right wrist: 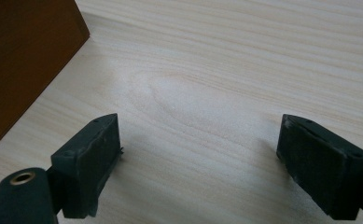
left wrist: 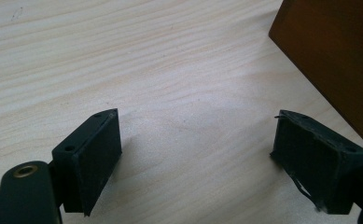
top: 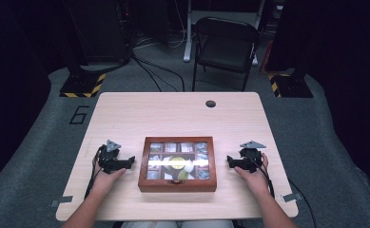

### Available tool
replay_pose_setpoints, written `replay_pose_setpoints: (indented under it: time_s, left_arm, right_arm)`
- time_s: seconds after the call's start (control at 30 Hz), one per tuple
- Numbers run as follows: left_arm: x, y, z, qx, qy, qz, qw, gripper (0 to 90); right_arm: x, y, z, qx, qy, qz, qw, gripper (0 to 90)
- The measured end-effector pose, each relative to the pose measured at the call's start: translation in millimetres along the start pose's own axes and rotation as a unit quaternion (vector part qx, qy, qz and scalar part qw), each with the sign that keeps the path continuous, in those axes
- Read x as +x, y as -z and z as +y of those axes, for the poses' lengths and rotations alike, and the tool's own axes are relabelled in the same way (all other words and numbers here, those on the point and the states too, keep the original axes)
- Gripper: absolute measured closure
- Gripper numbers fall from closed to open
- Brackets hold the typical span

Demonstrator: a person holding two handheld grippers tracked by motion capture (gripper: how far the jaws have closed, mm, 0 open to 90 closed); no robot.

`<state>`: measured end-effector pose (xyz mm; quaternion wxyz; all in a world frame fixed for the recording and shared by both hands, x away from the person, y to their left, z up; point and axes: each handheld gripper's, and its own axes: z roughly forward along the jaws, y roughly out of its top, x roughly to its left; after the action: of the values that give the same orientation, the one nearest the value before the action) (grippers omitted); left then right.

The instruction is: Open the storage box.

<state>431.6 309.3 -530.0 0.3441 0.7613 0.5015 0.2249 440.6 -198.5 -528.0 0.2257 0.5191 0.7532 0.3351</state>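
Wooden box [top: 177, 185] with a glass lid sits at the near middle of the table [top: 173, 111], its lid down and small packets visible in the compartments beneath the glass, partly washed out by a band of glare. Left of it, the left gripper [top: 131, 160] rests low at the table surface in the person's left hand [top: 107, 179], pointing toward the box's left side and close to it without touching. In the left gripper view, its jaws stand wide apart with bare tabletop between them and nothing held; the box's brown side wall [left wrist: 333, 56] shows at the upper right, just beyond one jaw. Right of the box, the right gripper [top: 230, 161] lies in the right hand [top: 255, 176], aimed at the box's right side, near but apart. In the right gripper view, its jaws are likewise spread wide over bare wood, gripping nothing, with the box wall [right wrist: 25, 60] at the upper left. Beyond the table's far edge stands a dark folding chair [top: 225, 45].
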Motion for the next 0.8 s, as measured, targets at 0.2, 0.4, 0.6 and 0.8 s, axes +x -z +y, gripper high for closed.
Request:
replay_pose_setpoints:
  time_s: [0.2, 0.4, 0.6, 0.8]
  left_arm:
    - [0.0, 1.1, -0.3, 0.003, -0.002, 0.0, 1.0, 15.0]
    - [-0.3, 1.3, -0.2, 0.003, -0.001, 0.001, 1.0, 15.1]
    - [0.0, 1.0, 0.1, 0.003, 0.001, 0.0, 1.0, 15.8]
    - [0.7, 3.2, 0.4, 0.008, -0.004, -0.009, 0.9999, 17.4]
  right_arm:
    - [0.1, 0.0, -0.1, -0.001, -0.001, 0.0, 1.0, 13.2]
    - [-0.1, 0.1, 0.1, 0.0, 0.0, 0.001, 1.0, 13.6]
    - [-0.6, 0.7, -0.5, -0.004, 0.004, 0.002, 1.0, 15.9]
    - [-2.0, 1.8, 0.3, -0.003, 0.002, 0.003, 1.0, 20.5]
